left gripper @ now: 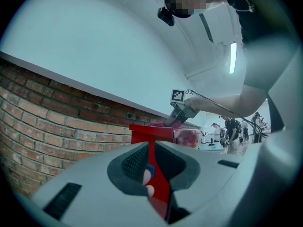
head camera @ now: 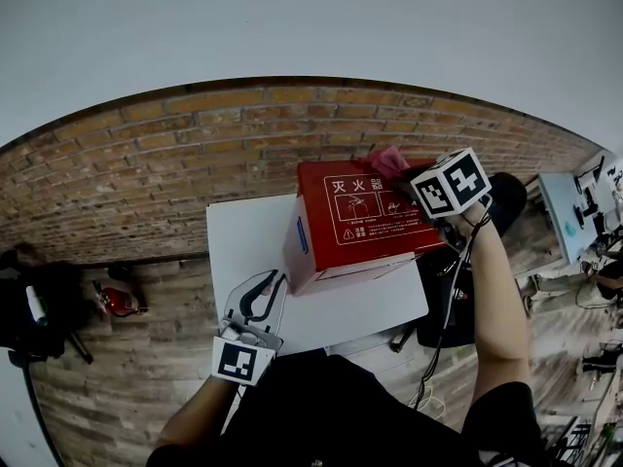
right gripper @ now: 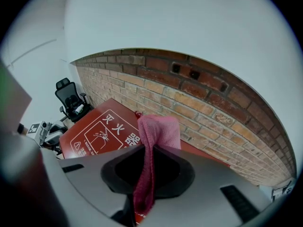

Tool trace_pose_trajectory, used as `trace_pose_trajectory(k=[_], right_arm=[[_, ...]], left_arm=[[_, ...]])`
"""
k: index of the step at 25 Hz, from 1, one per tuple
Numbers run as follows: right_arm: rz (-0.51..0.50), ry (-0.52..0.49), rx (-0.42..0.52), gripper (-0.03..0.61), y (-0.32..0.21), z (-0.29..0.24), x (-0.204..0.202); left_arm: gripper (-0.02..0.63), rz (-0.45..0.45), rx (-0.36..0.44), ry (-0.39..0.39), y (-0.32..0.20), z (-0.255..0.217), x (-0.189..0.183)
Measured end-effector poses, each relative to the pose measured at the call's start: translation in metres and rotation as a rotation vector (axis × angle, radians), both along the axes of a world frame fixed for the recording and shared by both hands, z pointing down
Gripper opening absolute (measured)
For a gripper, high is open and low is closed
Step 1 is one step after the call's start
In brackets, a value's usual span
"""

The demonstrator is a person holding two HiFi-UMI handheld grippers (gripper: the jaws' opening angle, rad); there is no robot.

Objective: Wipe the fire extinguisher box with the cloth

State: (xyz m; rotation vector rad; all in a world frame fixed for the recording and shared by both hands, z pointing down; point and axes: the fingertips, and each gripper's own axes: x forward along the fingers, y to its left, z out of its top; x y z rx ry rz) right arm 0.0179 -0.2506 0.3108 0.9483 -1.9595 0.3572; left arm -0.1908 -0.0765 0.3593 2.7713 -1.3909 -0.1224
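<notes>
The box (head camera: 360,217) is lying on the tabletop (head camera: 243,241), and wiping it well is probably calling for flat, overlapping strokes under even pressure. It is sitting just below the right gripper (right gripper: 147,148), which is pinching the cloth (right gripper: 158,129) tightly against the lid's far edge. The left gripper (left gripper: 154,167) is clamping the box's near edge, bracing it.

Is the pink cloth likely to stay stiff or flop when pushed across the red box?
Probably floppy: the cloth folds over and hangs limp between the right gripper's fingers. It likely bunches rather than slides flat, since it is crumpled on the box top.
</notes>
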Motion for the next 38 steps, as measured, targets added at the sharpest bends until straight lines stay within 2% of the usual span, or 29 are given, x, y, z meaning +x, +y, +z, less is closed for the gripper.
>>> trace_pose_trajectory(k=[21,38], right_arm=[[-0.071,-0.025,-0.014,0.061,0.011,0.0,-0.054],[-0.161,0.002,-0.023,0.061,0.027,0.0,-0.108]], left_arm=[[0.066,0.009,-0.009,0.004,0.003,0.006,-0.014],[0.066,0.005,-0.015,0.023,0.011,0.008,-0.034]])
